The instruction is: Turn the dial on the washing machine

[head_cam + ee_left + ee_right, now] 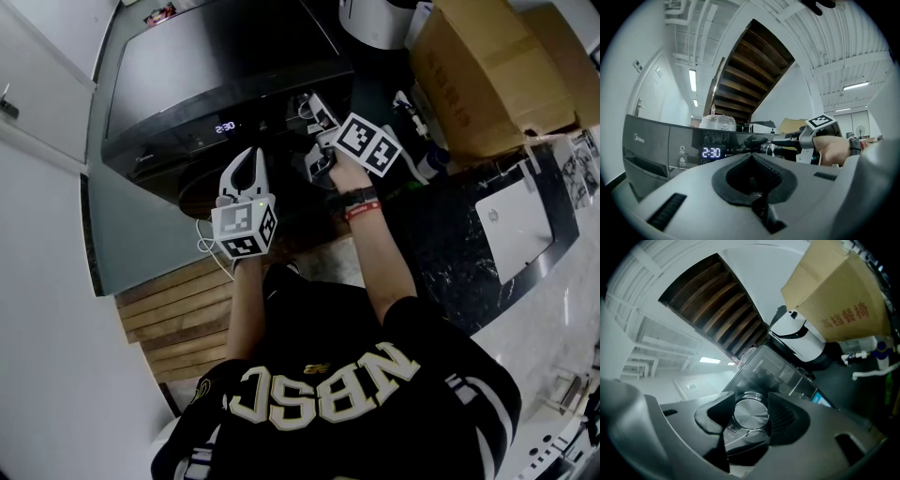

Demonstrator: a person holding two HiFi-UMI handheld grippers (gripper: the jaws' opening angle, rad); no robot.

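Dial: the brushed-metal dial (751,414) sat squarely between the jaws of your right gripper (748,398), its round face turned toward that gripper's camera.
Step in hand: by my reading you were at the grip itself, with the turn not yet visibly begun.
Next move: it called for a twist of your wrist about the dial's own axis, keeping the squeeze even so the smooth rim did not slip through the pads (785,416).
Right claw: you had it narrowed to just the dial's width, one ribbed pad on each side of the rim. It looked to be pinching the dial, with nothing else in it.
Washing machine: the dark front panel of the washing machine (216,66) lay straight ahead of the right claw and ran off to its left.
Display: the lit display (711,152) read 2:30, well to the left of the claw on that same panel.
Left claw: your left gripper (251,155) hung to the left of the right one and short of the panel, its jaws pressed together at the tips, holding and touching nothing.
Beyond: a cardboard box (487,75) stood to the right of the right claw.
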